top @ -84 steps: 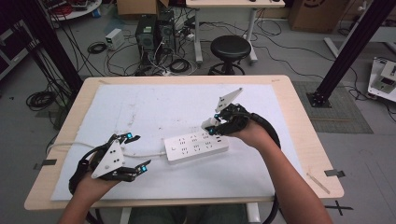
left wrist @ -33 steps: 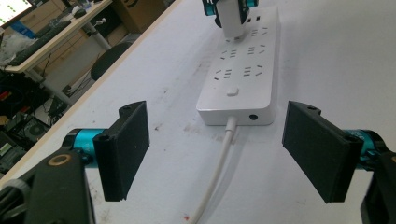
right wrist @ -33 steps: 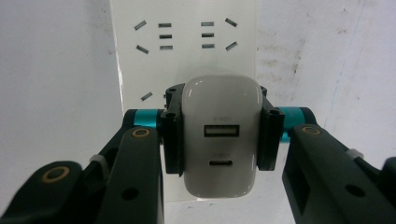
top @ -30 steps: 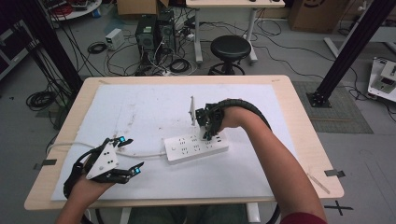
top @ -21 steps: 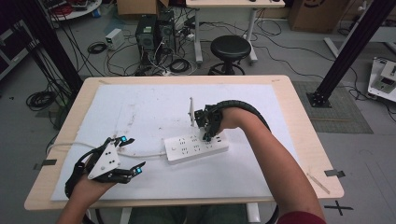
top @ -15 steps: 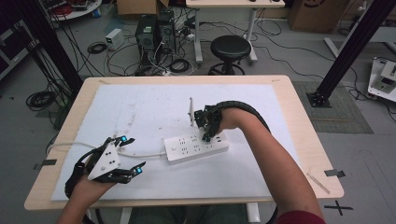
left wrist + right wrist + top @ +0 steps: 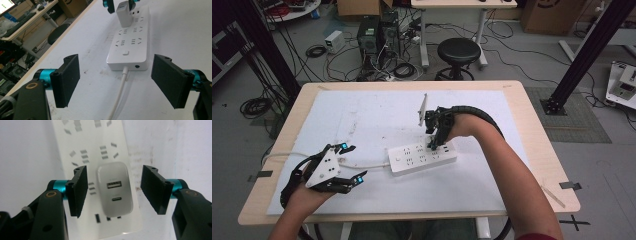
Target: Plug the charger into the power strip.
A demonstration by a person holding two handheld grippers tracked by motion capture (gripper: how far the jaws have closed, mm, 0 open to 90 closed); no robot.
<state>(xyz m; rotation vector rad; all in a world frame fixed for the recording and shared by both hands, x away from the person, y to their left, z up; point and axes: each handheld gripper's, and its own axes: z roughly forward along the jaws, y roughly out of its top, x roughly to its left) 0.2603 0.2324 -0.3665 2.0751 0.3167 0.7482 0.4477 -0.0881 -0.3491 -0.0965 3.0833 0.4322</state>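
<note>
A white USB charger (image 7: 115,188) stands plugged into the white power strip (image 7: 422,157), in a socket near the end of the strip farthest from its cable (image 7: 119,93). The strip lies on the white sheet that covers the surface (image 7: 532,150), a little right of the middle. The right hand-held gripper (image 7: 113,190) points down over the charger; its jaws have just been opening and now stand released, one on each side of the charger with a clear gap on both sides, so the pads do not press on it. Two ports show on the charger's upper face. The left hand-held gripper (image 7: 116,82) rests low over the near left part of the surface, well apart from the charger, and looks along the strip from its cable end. Its jaws are spread wide and grasp nothing; the cable runs on the sheet between them without touching either pad
</note>
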